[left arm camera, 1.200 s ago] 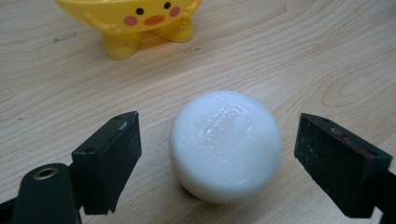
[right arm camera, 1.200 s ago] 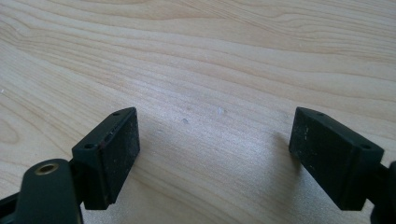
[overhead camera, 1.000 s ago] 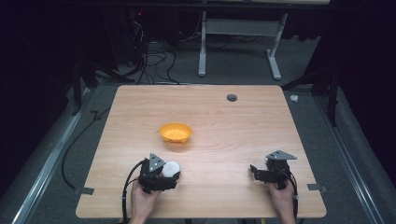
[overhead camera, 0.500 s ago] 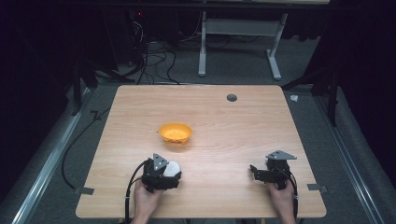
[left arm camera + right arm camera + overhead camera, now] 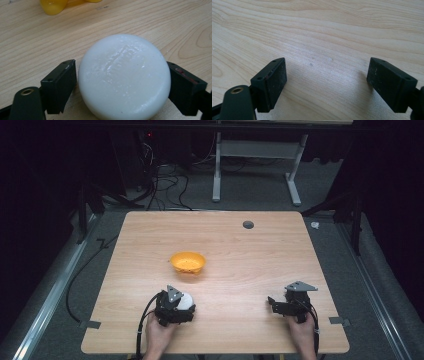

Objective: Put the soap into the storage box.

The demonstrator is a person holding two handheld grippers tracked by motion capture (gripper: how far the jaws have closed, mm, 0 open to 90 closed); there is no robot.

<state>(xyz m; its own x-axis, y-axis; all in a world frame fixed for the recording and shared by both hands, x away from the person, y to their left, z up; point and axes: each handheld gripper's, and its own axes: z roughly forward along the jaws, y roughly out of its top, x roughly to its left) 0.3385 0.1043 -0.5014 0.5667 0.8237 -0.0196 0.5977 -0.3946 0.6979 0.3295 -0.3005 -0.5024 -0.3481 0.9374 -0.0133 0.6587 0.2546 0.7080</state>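
Observation:
A white, glossy round puck [image 5: 125, 77] lies on the wooden table [image 5: 240, 255] at its near left. My left gripper [image 5: 184, 306] is shut on the white puck [image 5: 186, 300], one black jaw against each side, and a hand holds the gripper from below. A small orange bowl [image 5: 188, 262] stands just beyond it toward the table's middle, and its yellow rim [image 5: 53, 6] shows at the top of the left gripper view. My right gripper [image 5: 272, 304] rests at the near right, open, with bare wood between its fingertips [image 5: 272, 82].
A dark round hole [image 5: 248, 224] sits in the tabletop at the far right. Beyond the table are a white desk frame [image 5: 260, 170] and cables [image 5: 160, 190] on the floor. Metal rails [image 5: 45, 305] run along both sides.
The left gripper and the puck have shifted very slightly to the right. The right gripper has stayed put.

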